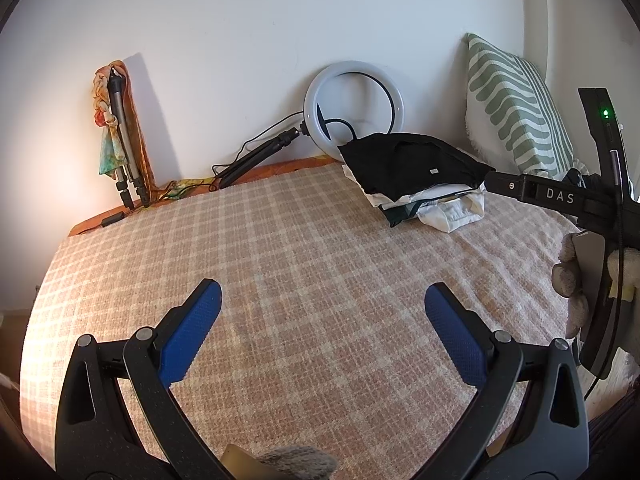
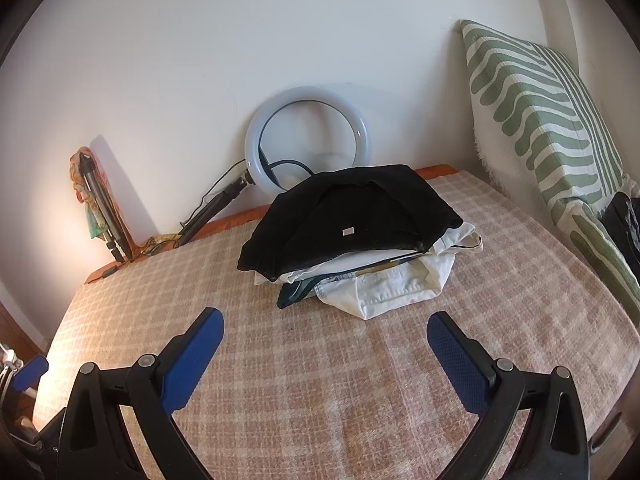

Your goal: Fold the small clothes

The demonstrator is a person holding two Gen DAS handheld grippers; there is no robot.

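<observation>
A stack of folded clothes rests on the checked bedspread [image 2: 320,380] toward the back right. A black garment [image 2: 352,216] tops the stack, with cream and dark green pieces [image 2: 384,288] under it. The left wrist view shows the same stack [image 1: 412,168] far off to the right. My left gripper [image 1: 322,296] hangs open over bare bedspread [image 1: 280,248], holding nothing. My right gripper [image 2: 325,326] is open too, just short of the stack's front edge, with nothing between its blue pads [image 2: 192,360]. The right gripper's black body [image 1: 560,196] shows at the right edge of the left wrist view.
A white ring light [image 2: 306,140] on a stand leans against the wall behind the stack. A green-striped pillow [image 2: 540,120] stands at the right. A folded tripod with colourful cloth [image 1: 120,132] leans at the back left. A gloved hand [image 1: 568,280] is at the right edge.
</observation>
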